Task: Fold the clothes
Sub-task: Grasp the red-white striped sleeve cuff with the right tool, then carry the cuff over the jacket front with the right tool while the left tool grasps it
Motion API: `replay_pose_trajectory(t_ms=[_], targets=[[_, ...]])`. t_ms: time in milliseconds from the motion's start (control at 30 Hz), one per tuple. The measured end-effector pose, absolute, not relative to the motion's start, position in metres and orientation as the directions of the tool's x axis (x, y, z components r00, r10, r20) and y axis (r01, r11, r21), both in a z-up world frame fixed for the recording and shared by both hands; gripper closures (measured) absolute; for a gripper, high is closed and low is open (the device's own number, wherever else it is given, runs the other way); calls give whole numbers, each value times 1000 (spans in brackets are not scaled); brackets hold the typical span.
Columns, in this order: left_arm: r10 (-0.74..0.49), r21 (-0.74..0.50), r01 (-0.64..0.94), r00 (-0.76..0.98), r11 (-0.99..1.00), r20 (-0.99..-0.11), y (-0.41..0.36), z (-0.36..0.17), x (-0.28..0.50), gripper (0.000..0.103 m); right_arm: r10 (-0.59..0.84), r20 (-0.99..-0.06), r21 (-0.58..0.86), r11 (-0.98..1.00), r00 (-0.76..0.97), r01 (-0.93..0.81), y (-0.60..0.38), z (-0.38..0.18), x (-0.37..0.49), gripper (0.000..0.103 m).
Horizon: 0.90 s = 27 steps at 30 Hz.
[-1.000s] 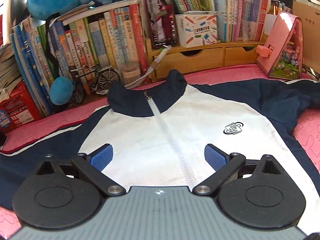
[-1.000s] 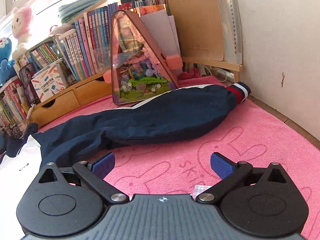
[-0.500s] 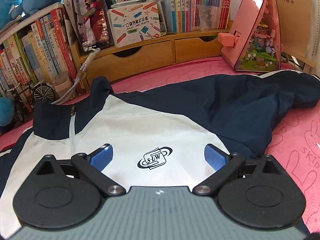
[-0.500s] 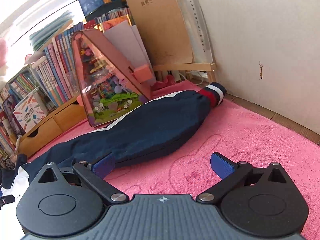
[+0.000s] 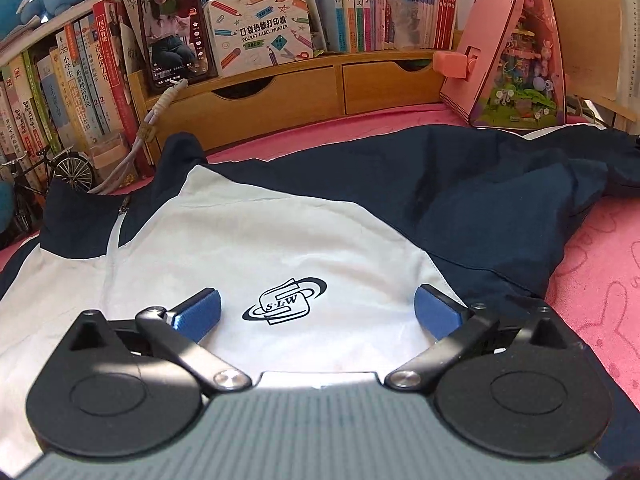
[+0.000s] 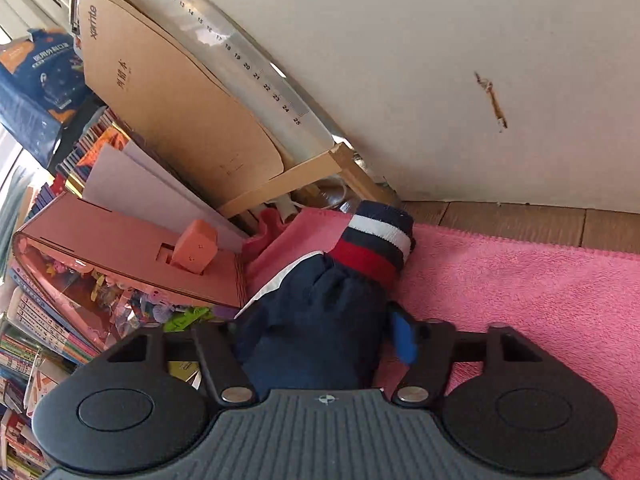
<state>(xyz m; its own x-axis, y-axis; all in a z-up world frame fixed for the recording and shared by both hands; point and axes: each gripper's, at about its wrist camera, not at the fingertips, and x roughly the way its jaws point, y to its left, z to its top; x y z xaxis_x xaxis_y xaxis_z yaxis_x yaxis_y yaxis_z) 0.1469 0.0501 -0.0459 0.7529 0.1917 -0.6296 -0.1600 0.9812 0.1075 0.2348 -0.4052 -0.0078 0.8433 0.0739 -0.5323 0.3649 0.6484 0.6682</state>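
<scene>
— Claws first: left gripper (image 5: 318,312) hangs spread over the jacket (image 5: 280,248)'s smooth white chest; right gripper (image 6: 320,344) is closing, navy sleeve (image 6: 316,320) bunched between its pads

— And underneath?

— Fuzzy pink towel (image 6: 520,280), jacket flat on it, striped ribbed cuff (image 6: 376,240) near the pale wall (image 6: 440,60); wooden drawers (image 5: 280,92) behind

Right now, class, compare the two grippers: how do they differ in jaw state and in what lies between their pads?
The left gripper stands wide open over the jacket's white chest panel, gripping nothing. The right gripper is closing on the navy sleeve bunched between its jaws, near the striped cuff. Both have blue pads.
</scene>
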Motion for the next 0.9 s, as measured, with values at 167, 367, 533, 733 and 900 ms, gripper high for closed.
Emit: replay_pose_trajectory(t_ms=[167, 367, 533, 733, 900], targets=[[192, 130, -142, 752, 981, -631, 57, -34, 132, 2, -32, -473, 473, 834, 880, 284, -355, 27, 213, 89], [292, 153, -250, 770, 956, -568, 100, -6, 74, 2, 145, -282, 164, 981, 948, -101, -209, 94, 152, 90], [366, 91, -394, 712, 915, -600, 156, 4, 23, 1, 439, -334, -29, 880, 834, -474, -60, 97, 117, 90], [382, 26, -475, 674, 880, -632, 194, -5, -11, 2, 531, -513, -126, 731, 674, -671, 42, 59, 74, 84], [360, 15, -463, 669, 886, -650, 196, -16, -12, 1, 520, -526, -200, 693, 673, -693, 31, 53, 39, 25]])
